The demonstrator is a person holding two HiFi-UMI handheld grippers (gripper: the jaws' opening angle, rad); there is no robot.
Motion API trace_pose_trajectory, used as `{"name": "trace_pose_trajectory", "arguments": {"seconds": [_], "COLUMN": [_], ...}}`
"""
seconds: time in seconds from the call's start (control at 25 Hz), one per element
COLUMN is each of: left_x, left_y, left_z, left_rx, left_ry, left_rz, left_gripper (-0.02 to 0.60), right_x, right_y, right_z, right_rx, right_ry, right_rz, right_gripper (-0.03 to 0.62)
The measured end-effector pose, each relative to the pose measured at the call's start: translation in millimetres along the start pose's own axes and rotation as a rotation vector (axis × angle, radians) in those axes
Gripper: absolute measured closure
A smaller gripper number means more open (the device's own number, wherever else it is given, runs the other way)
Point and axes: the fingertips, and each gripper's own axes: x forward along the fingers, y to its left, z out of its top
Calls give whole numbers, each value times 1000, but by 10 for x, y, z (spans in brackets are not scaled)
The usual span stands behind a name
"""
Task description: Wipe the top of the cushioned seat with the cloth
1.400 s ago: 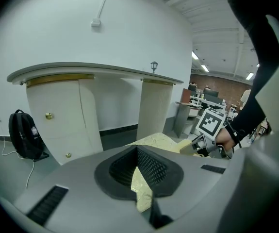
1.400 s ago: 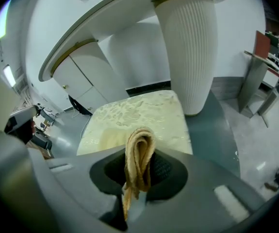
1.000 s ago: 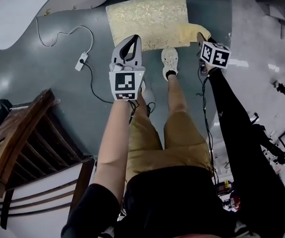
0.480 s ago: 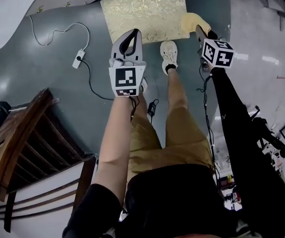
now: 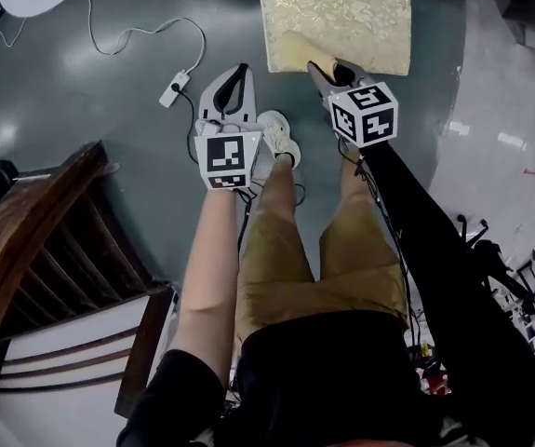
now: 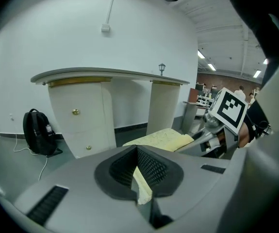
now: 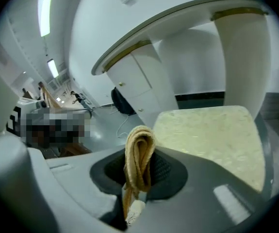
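The floor (image 5: 81,91) is grey and glossy, below a white curved counter (image 6: 105,74). The cloth (image 7: 139,149), soft, yellow and folded into a loop, is pinched tight in your right gripper (image 5: 319,68) at the near left edge of the cushioned seat (image 5: 351,7), which is square and gold-patterned. Your left gripper (image 5: 240,69), tips together and empty, hangs over open floor to the left, near a white cable (image 5: 146,33).

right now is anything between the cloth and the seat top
Nothing visible does. The cloth, clamped in the right hand-held gripper, is over the cushioned seat at its near corner, and the rest of its top shows bare.
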Motion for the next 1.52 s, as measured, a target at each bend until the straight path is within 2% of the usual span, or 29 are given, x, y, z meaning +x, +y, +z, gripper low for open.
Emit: {"name": "trace_pose_trajectory", "arguments": {"seconds": [0.12,0.2,0.28,0.44,0.72,1.28,1.52], "left_x": [-171,-251,-293,-283,-187,455,650], "left_y": [251,357,397,383,123,-990,-1316], "left_z": [-117,-185,-241,-326,-316,144,311], "left_rx": [-5,-9,-3,27,23,26,24], "left_ry": [3,4,6,14,17,19,10], "left_rz": [24,28,15,-25,-50,-86,-107], "left_gripper": [577,577,577,577,577,577,577], "right_x": [421,660,807,789,184,-1236,-1621], "right_y": [497,564,464,89,-826,-2594,-3014], "right_z": [-117,-257,-373,-388,-548,-772,-877], "right_rx": [-30,2,56,97,161,258,300], "right_ry": [36,72,102,97,74,72,69], "right_rz": [74,55,-9,-141,-302,-515,-582], "right_gripper": [537,537,537,537,537,537,537]}}
